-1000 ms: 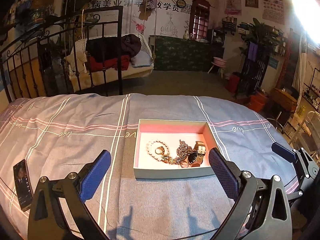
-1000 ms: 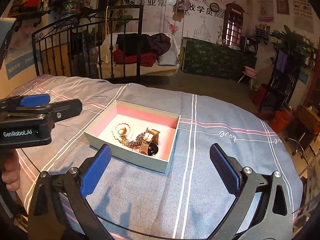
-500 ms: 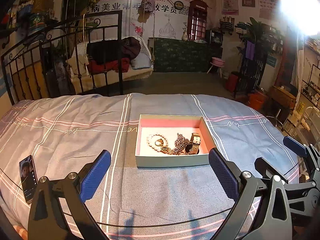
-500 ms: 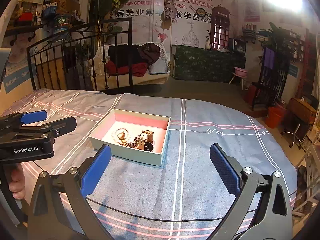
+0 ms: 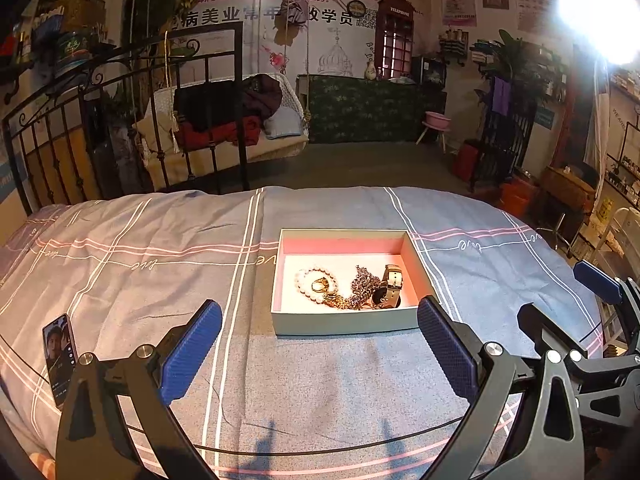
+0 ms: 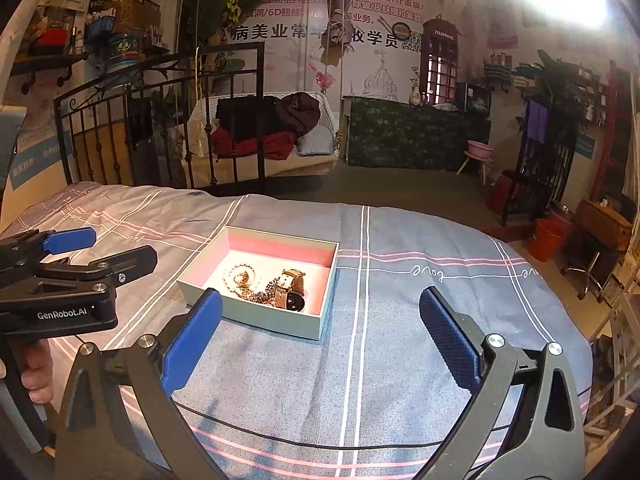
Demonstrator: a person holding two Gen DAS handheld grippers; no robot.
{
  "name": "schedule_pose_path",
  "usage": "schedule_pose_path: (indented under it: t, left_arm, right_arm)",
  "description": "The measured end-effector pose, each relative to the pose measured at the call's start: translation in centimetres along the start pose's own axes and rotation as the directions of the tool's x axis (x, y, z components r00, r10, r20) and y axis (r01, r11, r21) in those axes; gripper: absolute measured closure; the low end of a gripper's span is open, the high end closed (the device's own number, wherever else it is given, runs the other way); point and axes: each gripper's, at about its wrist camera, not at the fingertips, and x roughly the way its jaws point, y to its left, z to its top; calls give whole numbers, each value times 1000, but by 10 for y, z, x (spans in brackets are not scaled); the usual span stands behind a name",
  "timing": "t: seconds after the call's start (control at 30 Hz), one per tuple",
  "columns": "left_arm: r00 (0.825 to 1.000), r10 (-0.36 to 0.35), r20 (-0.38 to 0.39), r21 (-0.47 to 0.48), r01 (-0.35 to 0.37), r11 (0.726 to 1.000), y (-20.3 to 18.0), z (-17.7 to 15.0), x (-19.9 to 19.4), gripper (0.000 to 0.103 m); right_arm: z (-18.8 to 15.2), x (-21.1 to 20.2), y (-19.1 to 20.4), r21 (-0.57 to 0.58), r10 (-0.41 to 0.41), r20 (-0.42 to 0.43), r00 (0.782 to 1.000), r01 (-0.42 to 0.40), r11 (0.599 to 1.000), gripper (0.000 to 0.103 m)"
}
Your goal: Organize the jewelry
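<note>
A pale green box with pink inner walls (image 5: pixel 344 323) (image 6: pixel 256 314) sits on the grey striped bedspread. It holds a white bead bracelet (image 5: pixel 301 279), a gold ring (image 5: pixel 319 286), a tangled chain (image 5: pixel 360 288) and a watch with a tan strap (image 5: pixel 391 280) (image 6: pixel 290 282). My left gripper (image 5: pixel 318 338) is open and empty, held back from the box's near side. My right gripper (image 6: pixel 320 330) is open and empty, back from the box's right corner. Each gripper shows at the edge of the other's view.
A phone (image 5: pixel 60 354) lies on the bedspread at the left. A black cable (image 5: pixel 280 450) crosses the bedspread close to me. A black iron bed frame (image 5: pixel 120 120) stands behind, with a swing seat and room clutter beyond.
Both grippers have pulled back and up from the box, which now looks smaller and farther. Both stay open and empty. The jewelry has not moved.
</note>
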Motion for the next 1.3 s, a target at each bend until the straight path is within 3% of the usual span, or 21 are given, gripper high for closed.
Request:
schedule_pose_path:
  t: [0.37, 1.3]
  left_arm:
    - [1000, -7, 1, -8, 7, 1000, 4, 4, 1, 7]
    - [998, 54, 20, -59, -53, 997, 39, -6, -11, 7]
  right_arm:
    - [9, -15, 4, 21, -37, 76, 996, 36, 999, 6]
    - [2, 4, 59, -101, 99, 8, 995, -98, 990, 6]
